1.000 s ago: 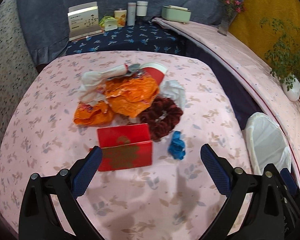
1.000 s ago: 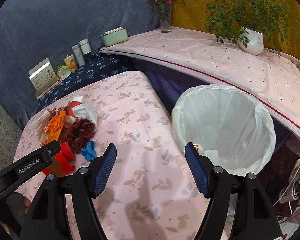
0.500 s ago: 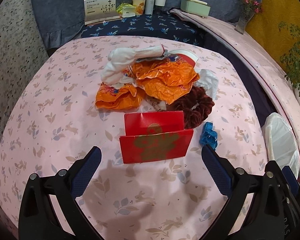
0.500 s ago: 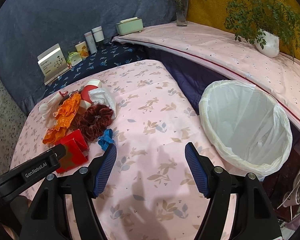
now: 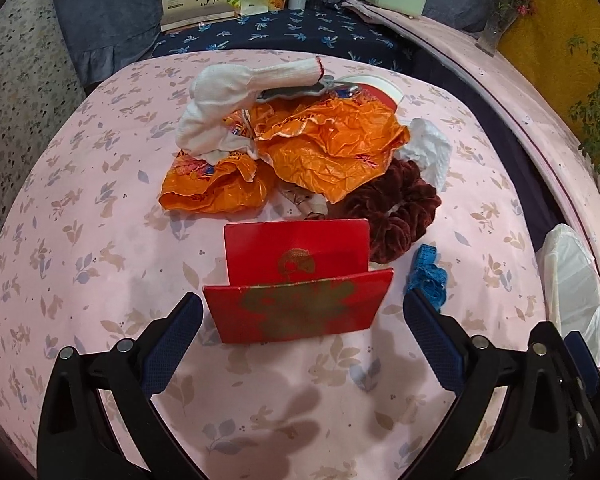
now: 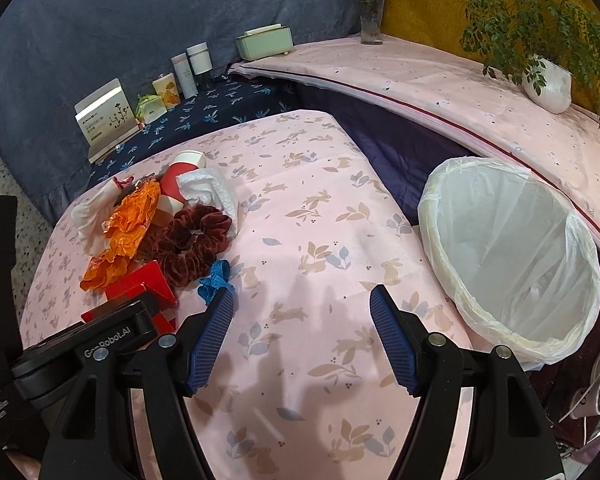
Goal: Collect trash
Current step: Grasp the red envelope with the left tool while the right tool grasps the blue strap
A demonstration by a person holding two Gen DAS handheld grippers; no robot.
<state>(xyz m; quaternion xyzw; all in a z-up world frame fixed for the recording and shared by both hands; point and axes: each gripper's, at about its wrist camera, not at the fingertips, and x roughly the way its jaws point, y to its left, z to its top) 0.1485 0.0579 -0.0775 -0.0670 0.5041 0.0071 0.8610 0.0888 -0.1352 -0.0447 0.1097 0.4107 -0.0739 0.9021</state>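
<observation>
My left gripper (image 5: pixel 300 322) has its fingers spread wide, holding nothing, with the red envelope (image 5: pixel 298 280) just ahead between the tips. Beyond it lie orange wrappers (image 5: pixel 328 148) and a maroon scrunchie (image 5: pixel 392 208) on the worktop (image 5: pixel 80 240). My right gripper (image 6: pixel 302 334) is likewise wide and bare; the lined bin (image 6: pixel 512 256) sits to its right. I read "GenRobot.AI" on the left gripper's body.
</observation>
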